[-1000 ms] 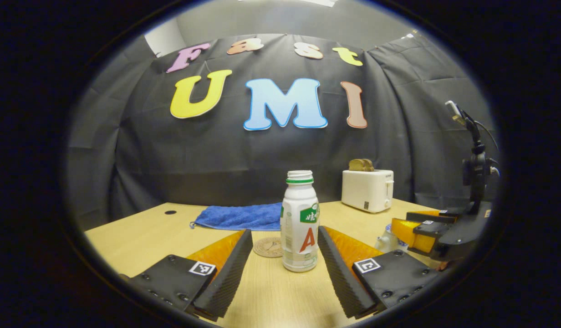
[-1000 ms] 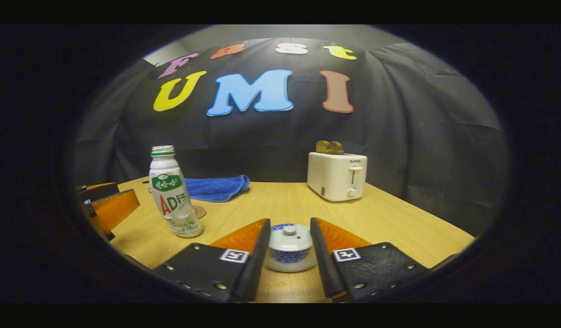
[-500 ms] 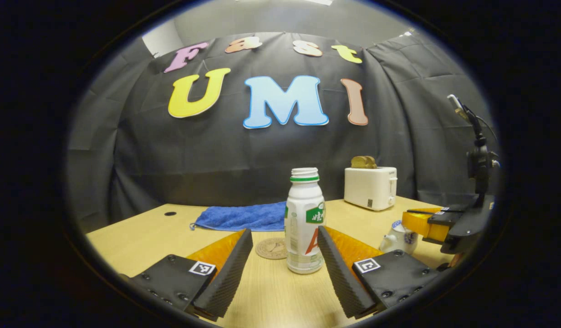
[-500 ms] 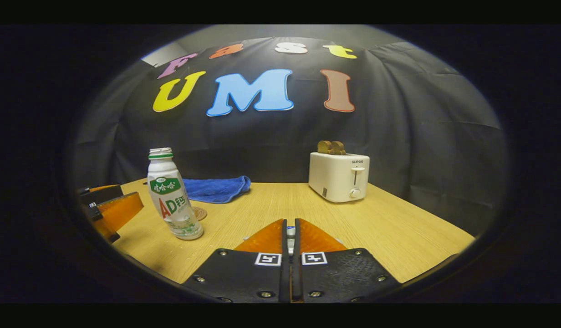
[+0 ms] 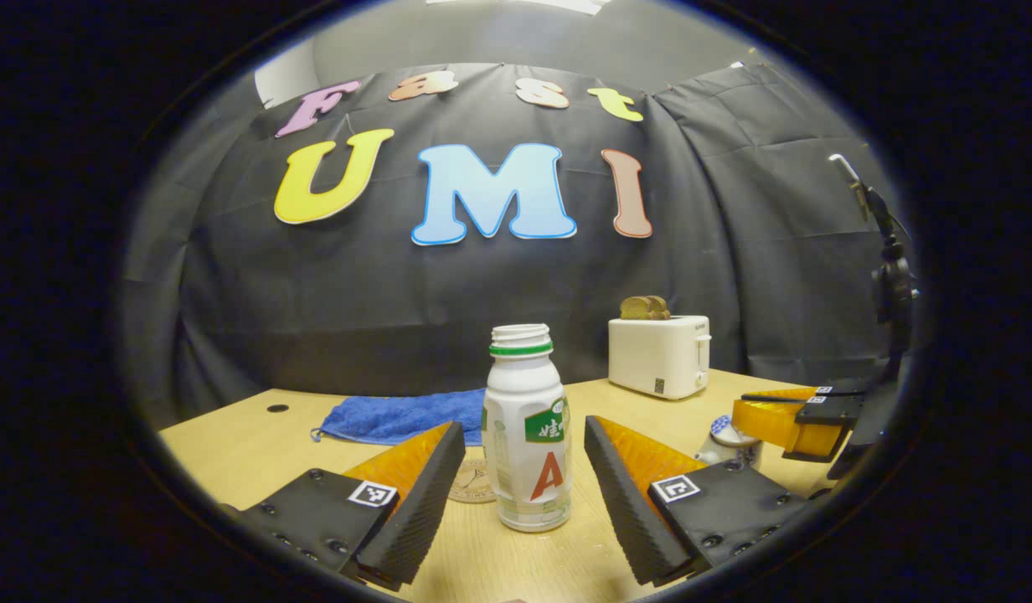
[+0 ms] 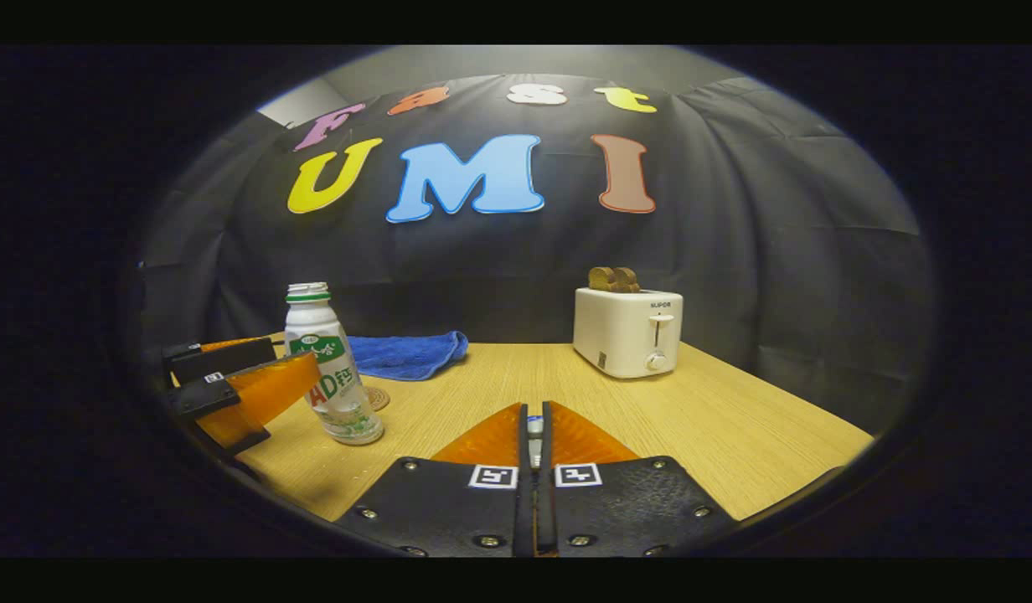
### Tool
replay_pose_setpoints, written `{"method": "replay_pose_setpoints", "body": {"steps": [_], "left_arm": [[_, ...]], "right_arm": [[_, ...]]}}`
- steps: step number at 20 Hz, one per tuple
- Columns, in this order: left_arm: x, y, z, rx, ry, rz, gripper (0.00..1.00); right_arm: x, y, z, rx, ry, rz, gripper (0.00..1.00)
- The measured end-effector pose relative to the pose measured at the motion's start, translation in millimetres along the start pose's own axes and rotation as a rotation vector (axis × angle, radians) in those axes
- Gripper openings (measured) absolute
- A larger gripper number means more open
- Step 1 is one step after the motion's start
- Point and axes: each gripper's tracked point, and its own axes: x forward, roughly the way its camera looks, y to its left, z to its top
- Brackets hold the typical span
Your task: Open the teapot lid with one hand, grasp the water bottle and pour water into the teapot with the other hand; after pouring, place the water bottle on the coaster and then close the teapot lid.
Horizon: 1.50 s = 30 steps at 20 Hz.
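A white water bottle [image 5: 526, 435] with a green ring and no cap stands between the fingers of my left gripper [image 5: 524, 494]. That gripper is open, its pads apart from the bottle on both sides. A round coaster [image 5: 468, 486] lies just behind the bottle. At the right, the white and blue teapot [image 5: 731, 448] sits under my right gripper [image 5: 776, 416]. In the right gripper view, my right gripper [image 6: 534, 416] is shut on the lid's small white knob [image 6: 534, 426], and the fingers hide the teapot body. The bottle [image 6: 330, 368] and left gripper [image 6: 248, 394] appear at the left.
A blue towel [image 5: 399, 416] lies at the back of the wooden table [image 5: 231, 435]. A white toaster [image 6: 629, 331] with bread in it stands at the back right. Black cloth walls close in the table behind and on the sides.
My right gripper has shut on the lid's knob. My left gripper has moved forward, so the bottle now stands deeper between its open fingers.
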Motion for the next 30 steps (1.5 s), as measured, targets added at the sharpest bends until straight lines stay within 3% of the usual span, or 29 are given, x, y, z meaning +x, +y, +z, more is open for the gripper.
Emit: {"method": "replay_pose_setpoints", "body": {"steps": [1, 3, 4, 7, 9, 10, 11, 12, 13, 16, 21, 25, 30], "left_arm": [[6, -1, -2, 0.001, 0.005, -0.007, 1.0], [18, -3, -9, 0.006, 0.018, -0.025, 0.95], [23, -2, -10, 0.009, 0.023, -0.026, 1.0], [42, -6, -24, 0.012, 0.047, -0.048, 1.0], [58, -8, -23, 0.014, 0.052, -0.063, 0.88], [58, -8, -23, -0.006, 0.043, -0.073, 1.0], [58, -10, -27, -0.023, 0.046, -0.085, 0.95], [55, -9, -27, -0.027, 0.055, -0.091, 0.8], [54, -9, -27, -0.027, 0.052, -0.094, 0.88], [45, -16, -24, -0.006, 0.045, -0.112, 0.82], [22, -35, -5, 0.092, -0.006, -0.149, 0.82], [12, -38, -3, 0.222, -0.03, -0.143, 0.78], [14, -36, -7, 0.321, -0.02, -0.129, 0.82]], "right_arm": [[0, 0, 1, 0.004, 0.0, 0.0, 0.0], [-1, 0, 2, 0.006, -0.003, 0.002, 0.02], [0, 0, 2, 0.006, -0.005, 0.002, 0.02], [-2, 1, 7, 0.005, -0.021, 0.007, 0.02], [-2, 2, 9, 0.0, -0.028, 0.011, 0.02], [-4, 2, 9, -0.001, -0.031, 0.012, 0.02], [-6, 2, 10, -0.001, -0.032, 0.012, 0.02], [-6, 1, 9, 0.0, -0.032, 0.009, 0.02], [-6, 0, 10, 0.005, -0.033, 0.01, 0.0], [-12, -1, 12, 0.007, -0.039, 0.013, 0.02], [-43, -3, 12, 0.002, -0.053, 0.022, 0.02], [-76, -9, 6, -0.013, -0.048, 0.029, 0.0], [-111, -13, 0, -0.011, -0.052, 0.036, 0.02]]}}
